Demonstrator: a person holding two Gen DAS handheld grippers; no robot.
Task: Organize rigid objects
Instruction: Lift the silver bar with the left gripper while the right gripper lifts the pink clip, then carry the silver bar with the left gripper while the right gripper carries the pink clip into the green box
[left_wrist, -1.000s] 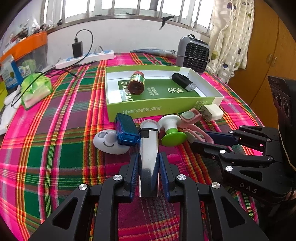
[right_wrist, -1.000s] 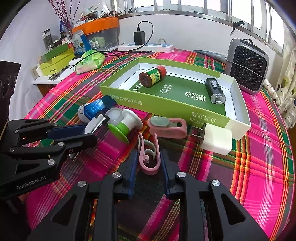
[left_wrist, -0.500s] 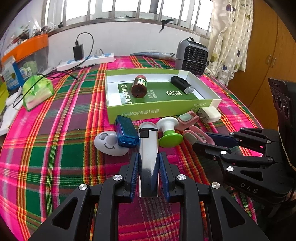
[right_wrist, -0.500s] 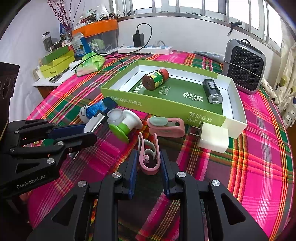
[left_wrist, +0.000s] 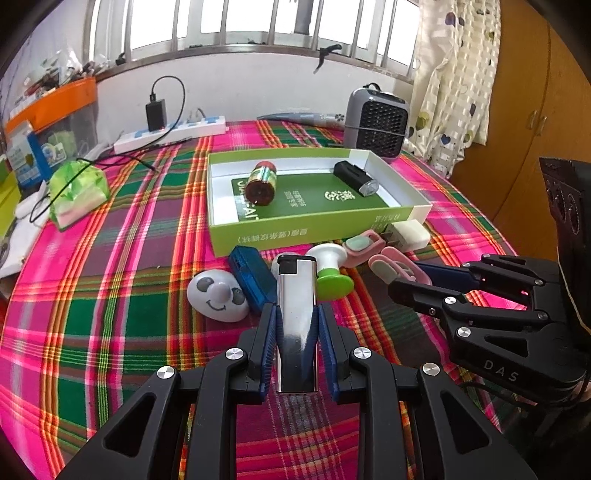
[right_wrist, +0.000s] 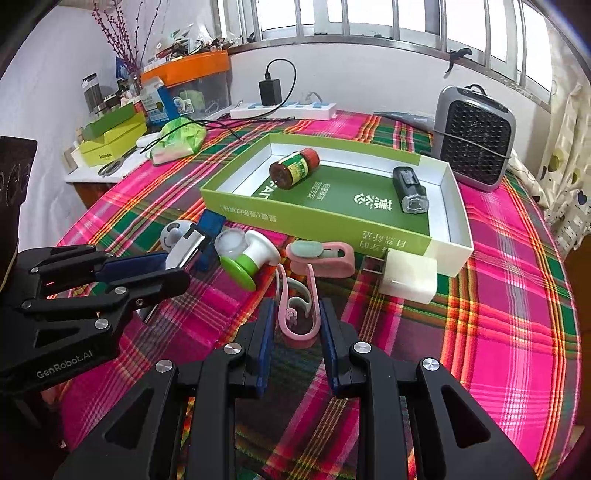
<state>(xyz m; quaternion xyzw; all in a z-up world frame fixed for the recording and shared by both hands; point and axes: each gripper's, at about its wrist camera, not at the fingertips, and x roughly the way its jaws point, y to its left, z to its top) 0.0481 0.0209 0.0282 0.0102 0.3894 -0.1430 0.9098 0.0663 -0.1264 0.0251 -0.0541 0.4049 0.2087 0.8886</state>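
My left gripper (left_wrist: 297, 314) is shut on a silver lighter (left_wrist: 297, 317) with a black top, held above the plaid cloth. My right gripper (right_wrist: 295, 310) is shut on a pink clip (right_wrist: 295, 314), also held up. The green box (left_wrist: 295, 230) ahead holds a brown bottle (left_wrist: 261, 182) and a black torch (left_wrist: 354, 177). In front of it lie a blue case (left_wrist: 251, 275), a white smiley egg (left_wrist: 218, 295), a green-and-white stopper (left_wrist: 330, 273), a second pink clip (right_wrist: 321, 254) and a white charger (right_wrist: 408, 277).
A grey fan heater (left_wrist: 376, 122) stands behind the box. A power strip (left_wrist: 170, 134) and a green bag (left_wrist: 75, 192) lie at the back left. Boxes and an orange bin (right_wrist: 184, 75) crowd the far left. The table edge curves at the right.
Both grippers have risen and drawn back a little with the lighter and the pink clip held; the objects on the cloth look smaller and farther. Nothing on the table moved.
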